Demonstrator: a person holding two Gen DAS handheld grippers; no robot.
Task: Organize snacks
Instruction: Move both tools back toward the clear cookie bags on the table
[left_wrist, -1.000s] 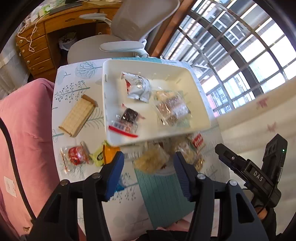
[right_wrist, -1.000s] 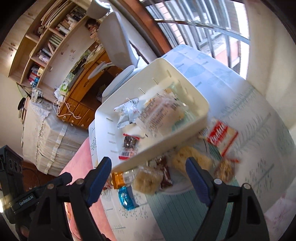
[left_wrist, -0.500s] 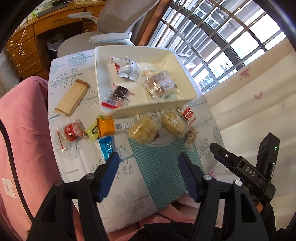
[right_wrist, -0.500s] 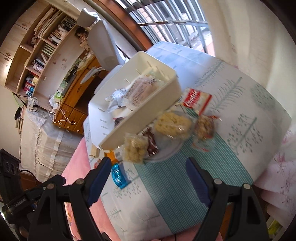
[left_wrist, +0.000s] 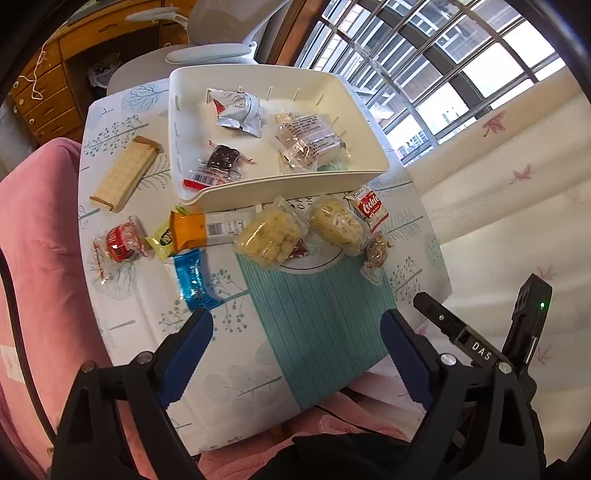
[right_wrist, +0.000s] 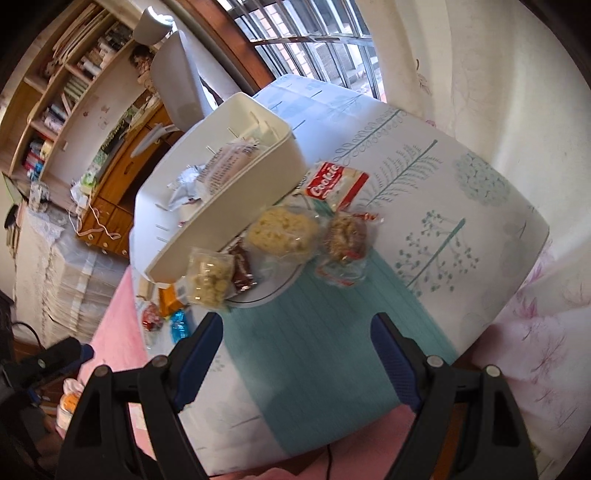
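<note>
Snacks (left_wrist: 271, 236) lie loose on the desk (left_wrist: 321, 332) just before the white tray (left_wrist: 280, 188), so both the left hand-held gripper (left_wrist: 297, 349), jaws just widened, and the right hand-held gripper (right_wrist: 297, 349) hover apart and empty, ready to pick.

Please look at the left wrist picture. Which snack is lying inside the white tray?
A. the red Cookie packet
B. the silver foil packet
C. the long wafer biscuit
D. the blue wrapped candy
B: the silver foil packet lies within the white tray, near its far wall; the other three rest on the tablecloth outside it.
</note>
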